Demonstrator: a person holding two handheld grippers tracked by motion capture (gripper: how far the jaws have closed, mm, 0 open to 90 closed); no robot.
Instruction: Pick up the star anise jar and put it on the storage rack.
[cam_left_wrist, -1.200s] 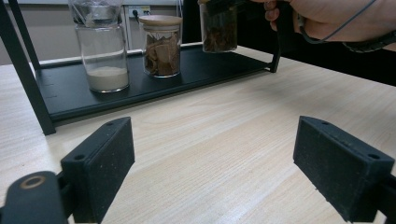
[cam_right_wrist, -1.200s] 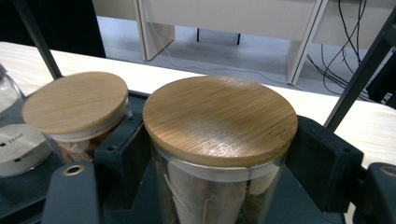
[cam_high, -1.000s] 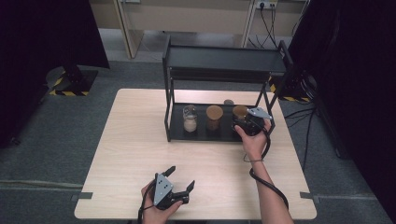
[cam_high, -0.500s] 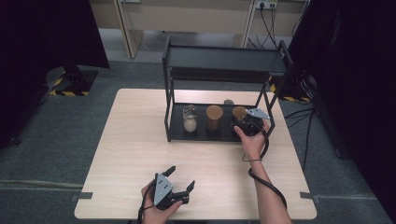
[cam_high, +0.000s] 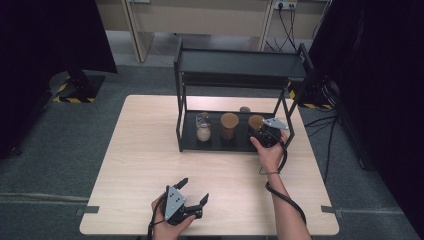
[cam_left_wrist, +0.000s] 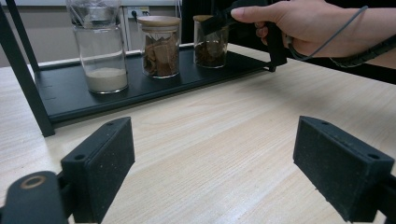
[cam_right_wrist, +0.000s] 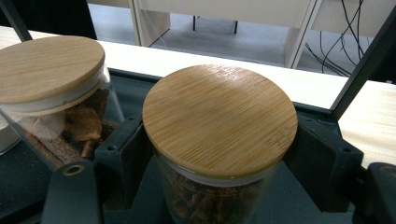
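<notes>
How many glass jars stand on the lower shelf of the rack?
3 clearly: a left jar with white powder, a middle jar and a right jar. A small thing behind may be another.

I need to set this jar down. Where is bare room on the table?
The light wooden table lies bare left of the black metal rack and between it and the left gripper. The rack's lower tray is crowded with jars.

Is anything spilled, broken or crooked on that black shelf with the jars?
Nothing stands out. The three glass jars stand upright on the black metal shelf rack's bottom tray, nothing spilled. The right hand-held gripper is shut on the right-hand wooden-lidded glass jar, still on the tray.
</notes>
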